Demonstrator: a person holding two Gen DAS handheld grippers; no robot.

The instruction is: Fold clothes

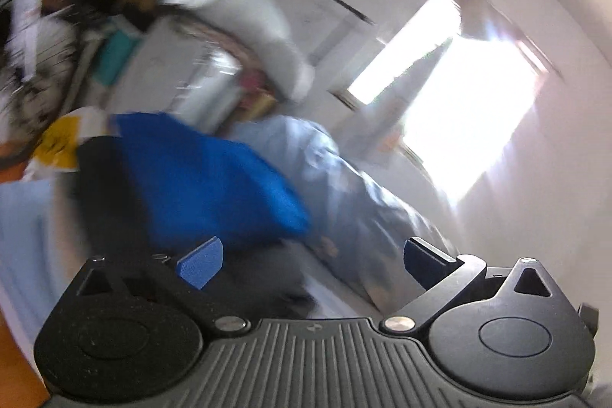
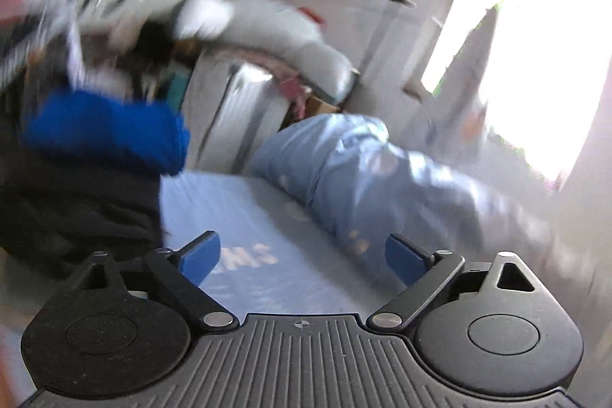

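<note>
Two wrist views, both heavily motion-blurred. Left gripper (image 1: 311,260): one pair of blue-padded fingers (image 1: 201,266), jaws spread wide with nothing between them. Right gripper (image 2: 304,257): likewise one pair of blue fingers (image 2: 201,257), jaws spread wide and empty.

Clothes — two garments could be counted. One bright blue garment (image 1: 206,178) lay on top of one black garment (image 1: 103,186); together they formed a pile ahead of the left gripper, apart from its fingers. In the right wrist view the same blue garment (image 2: 107,132) and black garment (image 2: 76,205) sat at the left, resting at the edge of the bed (image 2: 237,213), which carried a light blue sheet.

One crumpled pale blue duvet (image 2: 367,174) lay across the far side of the bed, near the wall; it appeared in the left wrist view too (image 1: 344,186). One bright window (image 1: 459,113) stood at the right, overexposed. One grey-and-white bundle (image 1: 244,14), too blurred to identify, lay on top of furniture behind the bed.

Writing — pale letters were printed on the sheet (image 2: 248,255) between the right gripper's fingers; they were smeared and could not be read with confidence. One yellow item with dark marks (image 1: 61,140) showed at the left edge of the left wrist view; its marks were illegible.
</note>
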